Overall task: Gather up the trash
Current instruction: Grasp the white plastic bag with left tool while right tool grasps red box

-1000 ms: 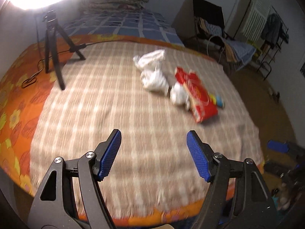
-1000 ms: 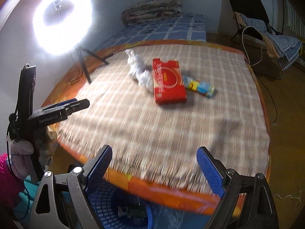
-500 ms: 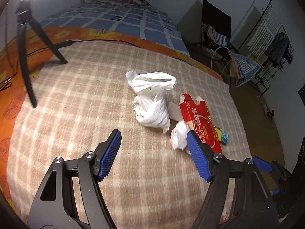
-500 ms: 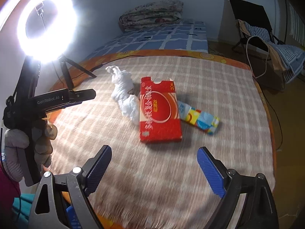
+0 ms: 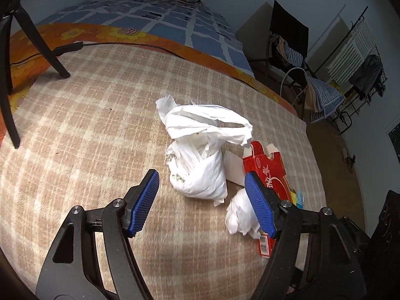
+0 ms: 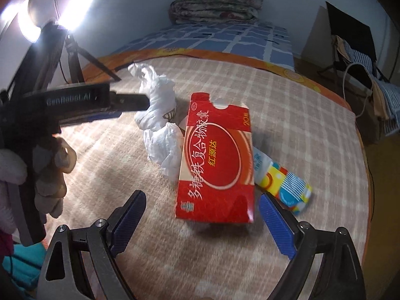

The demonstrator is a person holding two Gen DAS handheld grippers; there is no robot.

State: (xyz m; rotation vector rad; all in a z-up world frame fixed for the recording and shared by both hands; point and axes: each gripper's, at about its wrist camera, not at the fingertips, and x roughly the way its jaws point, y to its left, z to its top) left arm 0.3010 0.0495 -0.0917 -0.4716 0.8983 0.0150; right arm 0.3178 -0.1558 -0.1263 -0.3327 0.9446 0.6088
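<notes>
Left gripper (image 5: 201, 201) — jaws apart, empty — above a knotted white bag (image 5: 197, 172) on the plaid blanket (image 5: 87, 125).

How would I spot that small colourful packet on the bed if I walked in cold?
Find the plaid blanket spread over the bed, then the flat red box lying near its middle. The colourful packet pokes out from under that box's right edge: the only yellow, orange and blue piece among white bags.
</notes>
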